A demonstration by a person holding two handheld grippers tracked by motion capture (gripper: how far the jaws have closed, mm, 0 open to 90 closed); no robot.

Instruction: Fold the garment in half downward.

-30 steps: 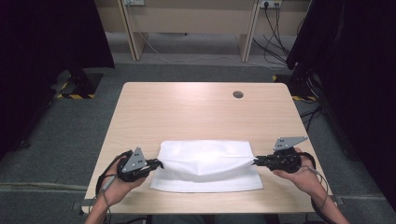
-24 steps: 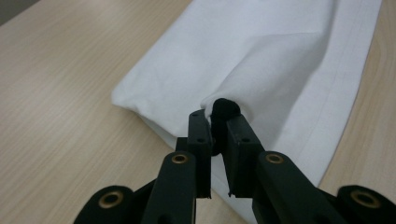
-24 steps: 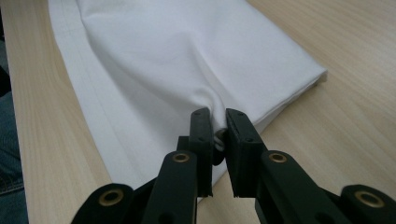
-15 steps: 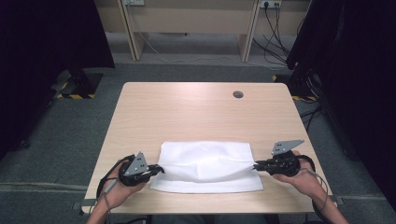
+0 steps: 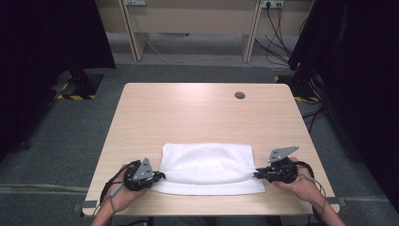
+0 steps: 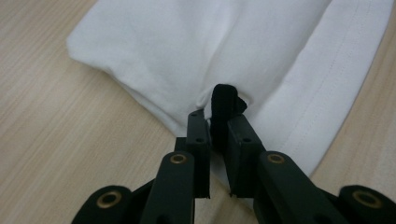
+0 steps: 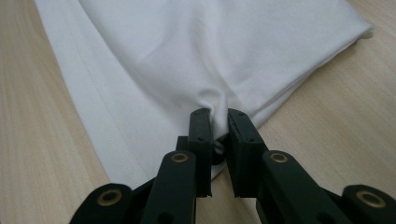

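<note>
At table's near edge, both hands lying low, grippers pointing inward, level. Left gripper and right gripper each pinching opposite ends of cloth, jaws clamped on fabric.

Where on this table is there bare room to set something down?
The whole far half of the light wooden table is bare, from the folded white cloth back to the small round cable hole. The near edge is crowded: left gripper and right gripper each pinch one end of the cloth.
</note>
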